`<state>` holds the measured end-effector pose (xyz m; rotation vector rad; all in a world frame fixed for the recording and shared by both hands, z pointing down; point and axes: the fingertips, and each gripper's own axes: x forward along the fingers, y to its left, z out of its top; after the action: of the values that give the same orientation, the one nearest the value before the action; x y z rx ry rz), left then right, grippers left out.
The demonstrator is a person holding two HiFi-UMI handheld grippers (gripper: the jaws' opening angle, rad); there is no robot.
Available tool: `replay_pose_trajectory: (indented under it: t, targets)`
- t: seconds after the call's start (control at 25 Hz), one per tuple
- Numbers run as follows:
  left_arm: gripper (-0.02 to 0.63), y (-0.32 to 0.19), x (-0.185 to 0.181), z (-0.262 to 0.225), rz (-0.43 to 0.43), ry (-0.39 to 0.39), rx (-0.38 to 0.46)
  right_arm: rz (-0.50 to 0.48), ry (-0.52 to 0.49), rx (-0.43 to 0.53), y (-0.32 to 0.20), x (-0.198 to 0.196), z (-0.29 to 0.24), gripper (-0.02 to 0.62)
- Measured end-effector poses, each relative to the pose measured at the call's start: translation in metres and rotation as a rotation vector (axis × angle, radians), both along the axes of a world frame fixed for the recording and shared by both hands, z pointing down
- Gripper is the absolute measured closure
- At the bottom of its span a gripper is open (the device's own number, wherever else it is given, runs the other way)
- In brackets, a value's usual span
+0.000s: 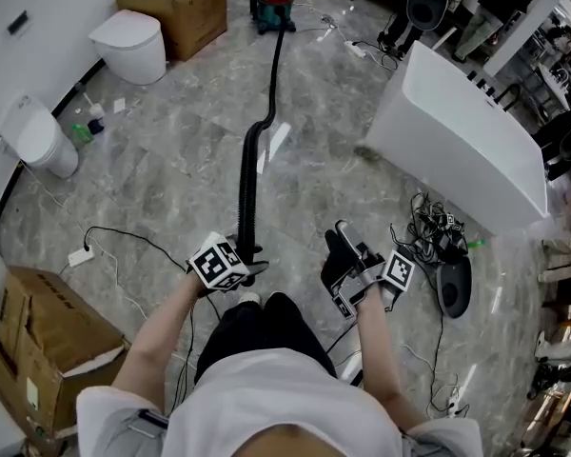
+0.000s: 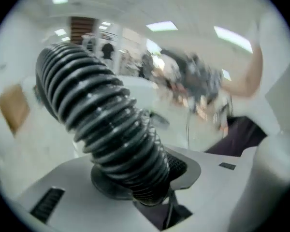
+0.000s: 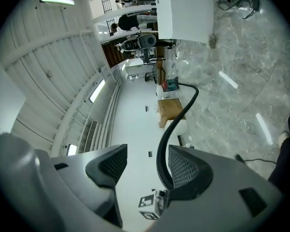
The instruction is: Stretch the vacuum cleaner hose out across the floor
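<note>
Clamping the ribbed black hose (image 2: 106,124) between its two jaws, the left gripper (image 2: 145,178) holds it close to its near end. The pads press on the ribs from both sides, and in the left gripper view the hose leans away to the upper left. From the grip the hose runs far across the grey marbled floor (image 1: 171,179), kinks once about midway, and reaches the red vacuum cleaner (image 1: 274,1) at the far end of the room. The right gripper (image 3: 145,166) hovers near the left one, on its right, with its jaws apart and nothing between them. The hose shows through that gap only from well beyond. In the head view the marker cube (image 1: 219,263) covers the left jaws and the hose's very end. Behind the hose the left gripper view is smeared with blur, and the joint of hose and cleaner is too small to make out.
</note>
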<state>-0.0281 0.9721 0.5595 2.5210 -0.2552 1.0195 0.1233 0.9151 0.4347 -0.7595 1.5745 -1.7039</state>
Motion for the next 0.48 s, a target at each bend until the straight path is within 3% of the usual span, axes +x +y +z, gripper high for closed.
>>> replay_pose_trajectory:
  t: [0.08, 0.12, 0.2, 0.28, 0.36, 0.44, 0.48]
  targets:
    - [0.445, -0.034, 0.003, -0.036, -0.343, 0.358, -0.256, 0.011, 0.001, -0.002, 0.000, 0.002, 0.000, 0.341]
    - [0.445, -0.052, -0.003, -0.053, -0.489, 0.522, -0.345, 0.013, 0.001, -0.001, 0.000, 0.003, 0.000, 0.341]
    - [0.443, -0.084, -0.020, -0.073, -0.720, 0.763, -0.422, 0.014, 0.001, 0.003, 0.000, 0.005, -0.001, 0.341]
    - [0.443, -0.101, -0.038, -0.065, -0.884, 0.853, -0.464, 0.015, 0.002, 0.011, -0.001, 0.006, -0.002, 0.341]
    - [0.443, -0.104, -0.049, -0.044, -0.996, 0.849, -0.547, 0.018, 0.006, 0.018, -0.002, 0.006, -0.004, 0.341]
    - [0.443, -0.103, -0.056, -0.020, -1.114, 0.859, -0.702, 0.021, 0.018, 0.024, -0.002, 0.007, -0.005, 0.341]
    - [0.436, -0.104, -0.063, -0.011, -1.194, 0.920, -0.801, 0.022, 0.021, 0.027, -0.002, 0.007, -0.005, 0.341]
